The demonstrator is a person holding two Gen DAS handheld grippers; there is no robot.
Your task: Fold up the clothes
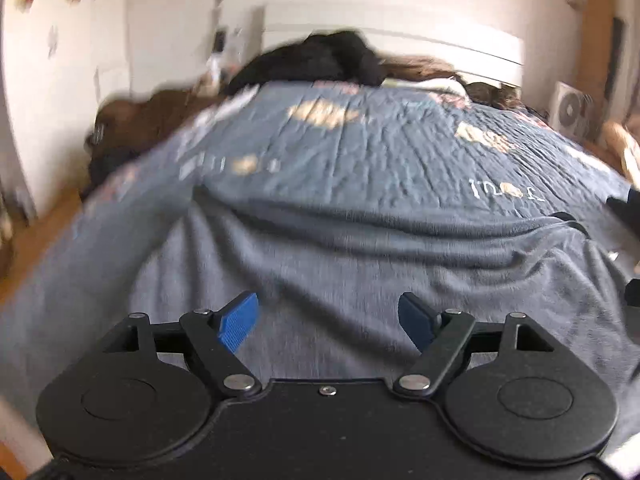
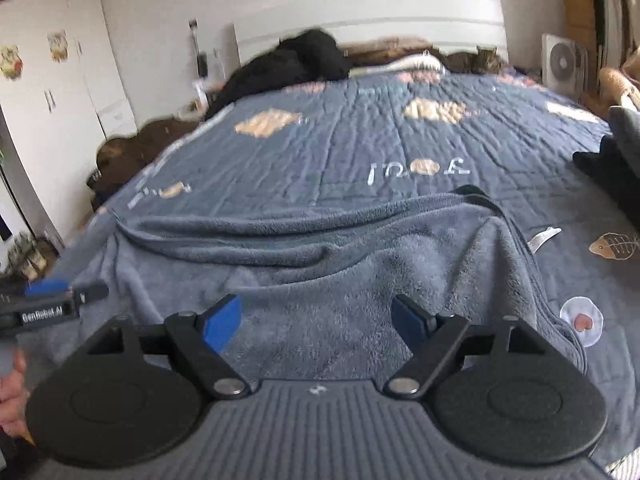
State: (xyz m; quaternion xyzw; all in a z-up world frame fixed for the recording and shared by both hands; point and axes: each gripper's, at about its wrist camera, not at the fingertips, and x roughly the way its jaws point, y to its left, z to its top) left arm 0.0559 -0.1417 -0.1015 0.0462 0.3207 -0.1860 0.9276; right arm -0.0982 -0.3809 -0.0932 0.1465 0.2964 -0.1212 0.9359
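Bed quilt (image 2: 360, 136) | grey fleece garment (image 2: 320, 264) lay rumpled beneath both grippers | left gripper (image 1: 328, 320) released | right gripper (image 2: 316, 322) released, empty

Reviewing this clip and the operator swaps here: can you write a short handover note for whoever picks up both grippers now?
Left gripper: open, nothing between the jaws, above the grey fleece garment.
Right gripper: open, empty, over the same garment.
Garment lies rumpled on the near part of the blue quilt, far edge rolled over in a ridge.
Black clothing pile waits by the headboard.
Done: no neat fold is visible.
Left: smooth, fold the grey one, then the rest.
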